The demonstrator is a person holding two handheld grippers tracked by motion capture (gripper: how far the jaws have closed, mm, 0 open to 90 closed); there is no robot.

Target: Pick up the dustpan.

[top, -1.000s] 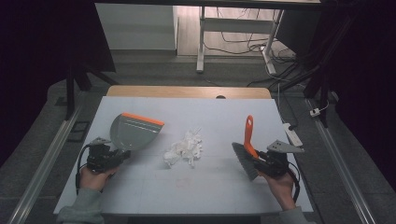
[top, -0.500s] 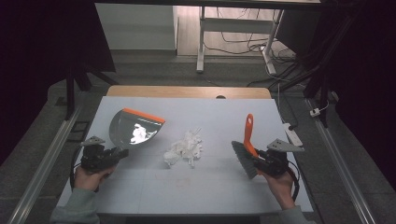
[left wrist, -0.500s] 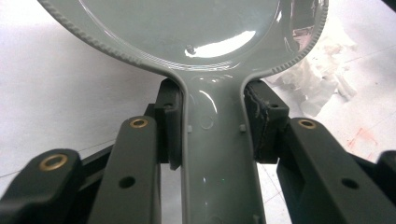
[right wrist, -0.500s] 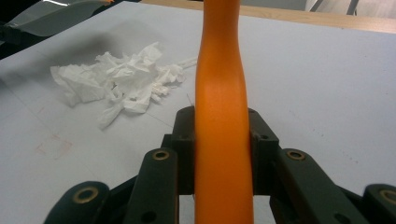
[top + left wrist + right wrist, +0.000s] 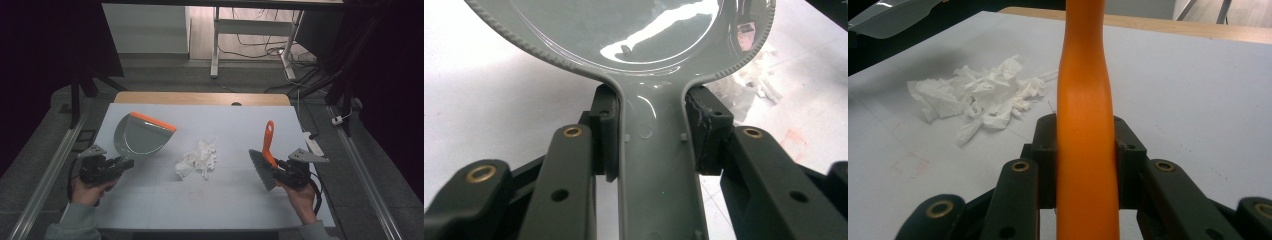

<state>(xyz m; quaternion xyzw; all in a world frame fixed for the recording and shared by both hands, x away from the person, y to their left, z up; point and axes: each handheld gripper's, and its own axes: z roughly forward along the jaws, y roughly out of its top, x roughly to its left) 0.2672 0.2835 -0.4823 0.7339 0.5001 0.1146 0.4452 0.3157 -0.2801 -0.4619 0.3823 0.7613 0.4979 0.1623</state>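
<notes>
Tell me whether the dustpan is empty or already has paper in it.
Empty. The dustpan, held by its handle in the left tool, shows a bare shiny inside, and the crumpled paper lies on the table apart from it.

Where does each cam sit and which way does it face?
High view: above the person's table edge, looking forward and down; forearms, left gripper, right gripper.
Left gripper view: on the left gripper, looking along the jaws clamping the grey plastic dustpan by its handle.
Right gripper view: on the right gripper, jaws clamping the orange-handled brush.
All three share the crumpled white paper pile on the white table.
</notes>
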